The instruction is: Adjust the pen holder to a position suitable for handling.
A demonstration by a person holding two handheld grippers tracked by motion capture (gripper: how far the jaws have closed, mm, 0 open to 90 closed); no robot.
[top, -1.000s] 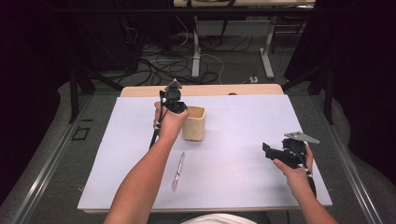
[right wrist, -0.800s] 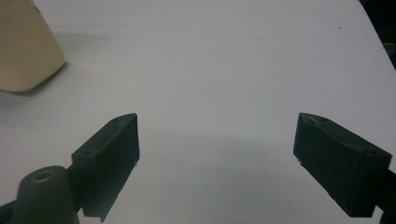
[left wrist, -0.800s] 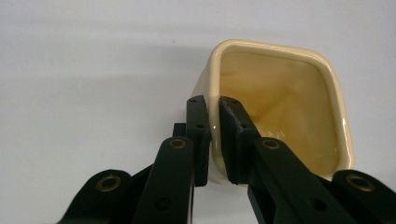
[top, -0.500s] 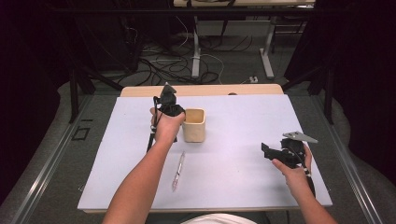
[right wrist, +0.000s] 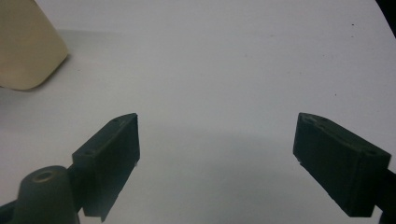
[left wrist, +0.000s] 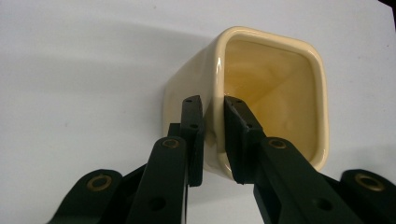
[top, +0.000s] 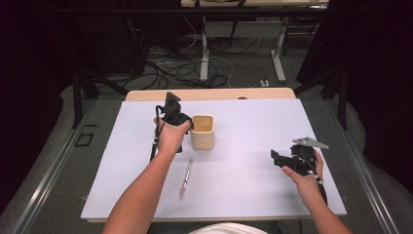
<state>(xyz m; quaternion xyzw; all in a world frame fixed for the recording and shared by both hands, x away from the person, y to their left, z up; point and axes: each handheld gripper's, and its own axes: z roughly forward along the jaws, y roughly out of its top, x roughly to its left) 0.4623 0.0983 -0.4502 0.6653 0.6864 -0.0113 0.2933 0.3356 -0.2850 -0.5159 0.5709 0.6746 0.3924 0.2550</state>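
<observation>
A cream square cup [top: 203, 131] stands upright near the middle of the white table. My left gripper [top: 186, 127] comes down on it from the left. In the left gripper view its jaws straddle the cup's [left wrist: 275, 88] near wall, one inside and one outside, and the left gripper [left wrist: 214, 105] is shut on that wall. My right gripper [top: 274, 157] hovers at the right of the table, open, with nothing between its jaws. In the right gripper view the open right gripper [right wrist: 217, 140] faces bare table, with the cup [right wrist: 25, 46] at the top left.
A clear pen [top: 185, 178] lies on the white table surface [top: 253, 195] in front of the cup, next to the left forearm. Behind the far wooden table edge [top: 209, 93] the floor holds cables and desk legs.
The left hand has lowered its gripper a little toward the person and to the left, onto the cup's left wall. The cup, pen and right gripper have stayed in place.
</observation>
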